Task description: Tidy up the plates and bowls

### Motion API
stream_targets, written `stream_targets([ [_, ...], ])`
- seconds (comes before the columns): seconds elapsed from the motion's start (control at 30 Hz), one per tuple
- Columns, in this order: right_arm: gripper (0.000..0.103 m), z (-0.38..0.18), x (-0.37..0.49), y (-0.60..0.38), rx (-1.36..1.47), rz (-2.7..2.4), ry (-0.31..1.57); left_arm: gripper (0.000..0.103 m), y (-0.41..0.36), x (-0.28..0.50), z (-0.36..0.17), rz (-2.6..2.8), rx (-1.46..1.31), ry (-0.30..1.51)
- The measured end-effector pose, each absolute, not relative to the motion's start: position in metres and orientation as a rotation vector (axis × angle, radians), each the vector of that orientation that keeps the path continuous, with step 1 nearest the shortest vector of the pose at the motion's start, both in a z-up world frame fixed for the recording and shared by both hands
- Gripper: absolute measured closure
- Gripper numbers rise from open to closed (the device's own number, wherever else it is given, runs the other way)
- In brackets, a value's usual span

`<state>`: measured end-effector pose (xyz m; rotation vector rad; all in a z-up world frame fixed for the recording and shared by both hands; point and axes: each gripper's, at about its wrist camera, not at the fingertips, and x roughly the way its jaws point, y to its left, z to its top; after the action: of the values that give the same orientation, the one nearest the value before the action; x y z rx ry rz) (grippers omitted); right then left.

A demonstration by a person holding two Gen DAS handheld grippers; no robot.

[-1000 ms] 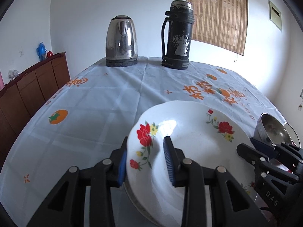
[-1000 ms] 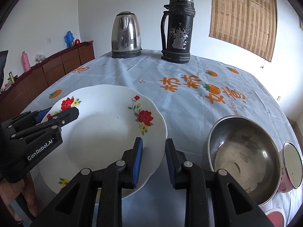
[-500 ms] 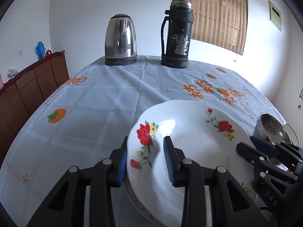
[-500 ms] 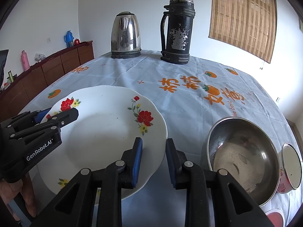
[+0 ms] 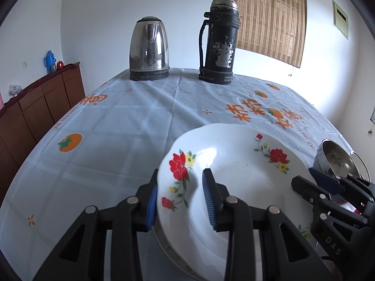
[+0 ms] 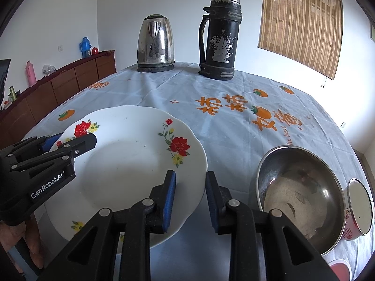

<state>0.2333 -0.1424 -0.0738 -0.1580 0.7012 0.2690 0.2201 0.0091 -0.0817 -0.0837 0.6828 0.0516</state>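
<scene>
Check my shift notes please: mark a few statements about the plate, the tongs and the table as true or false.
1. The left tongs grip the rim of the flowered plate. True.
2. The right tongs hold the steel bowl. False: they are open and hold nothing; the bowl sits to their right.
3. The kettle and the black flask stand at the far end of the table. True.
4. The steel bowl sits on the plate. False: it rests on the tablecloth beside it.
</scene>
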Motion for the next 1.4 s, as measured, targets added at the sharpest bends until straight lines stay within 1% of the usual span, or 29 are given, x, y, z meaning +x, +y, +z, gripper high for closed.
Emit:
stream_targets([
  [0.1, 0.072, -0.074, 0.234, -0.142, -0.16, 0.265, 0.7, 0.066, 0.008, 0.22, -0.083, 0.042, -0.088, 0.69],
  [0.13, 0.072, -0.074, 0.234, -0.142, -0.16, 0.263, 0.699, 0.063, 0.008, 0.22, -0.083, 0.033, -0.095, 0.692],
  [0.17, 0.068, -0.074, 0.234, -0.142, -0.162, 0.263, 0.699, 0.061, 0.007, 0.22, -0.084, 0.028, -0.099, 0.694],
  [0.23, 0.064, -0.074, 0.233, -0.14, -0.157, 0.275, 0.697, 0.061, 0.007, 0.219, -0.084, 0.026, -0.1, 0.695],
  [0.33, 0.063, -0.074, 0.234, -0.141, -0.156, 0.275, 0.697, 0.059, 0.008, 0.219, -0.084, 0.023, -0.109, 0.697],
  [0.43, 0.057, -0.074, 0.234, -0.142, -0.14, 0.286, 0.696, 0.059, 0.009, 0.218, -0.082, 0.021, -0.118, 0.696],
  [0.53, 0.057, -0.073, 0.234, -0.141, -0.14, 0.289, 0.689, 0.058, 0.011, 0.212, -0.074, 0.06, -0.104, 0.644],
  [0.6, 0.057, -0.072, 0.233, -0.141, -0.136, 0.285, 0.683, 0.048, 0.008, 0.203, -0.063, 0.062, -0.078, 0.566],
  [0.63, 0.057, -0.071, 0.233, -0.142, -0.131, 0.284, 0.678, 0.038, 0.006, 0.198, -0.059, 0.039, -0.085, 0.539],
  [0.67, 0.056, -0.07, 0.233, -0.143, -0.127, 0.284, 0.675, 0.036, 0.006, 0.197, -0.058, 0.032, -0.085, 0.53],
  [0.93, 0.055, -0.069, 0.231, -0.141, -0.126, 0.293, 0.665, 0.036, 0.011, 0.203, -0.061, 0.063, -0.078, 0.556],
  [1.13, 0.055, -0.064, 0.225, -0.14, -0.097, 0.329, 0.645, 0.033, 0.021, 0.208, -0.066, 0.085, -0.126, 0.575],
  [1.4, 0.055, -0.036, 0.173, -0.155, -0.06, 0.372, 0.586, 0.033, 0.02, 0.204, -0.063, 0.087, -0.127, 0.546],
])
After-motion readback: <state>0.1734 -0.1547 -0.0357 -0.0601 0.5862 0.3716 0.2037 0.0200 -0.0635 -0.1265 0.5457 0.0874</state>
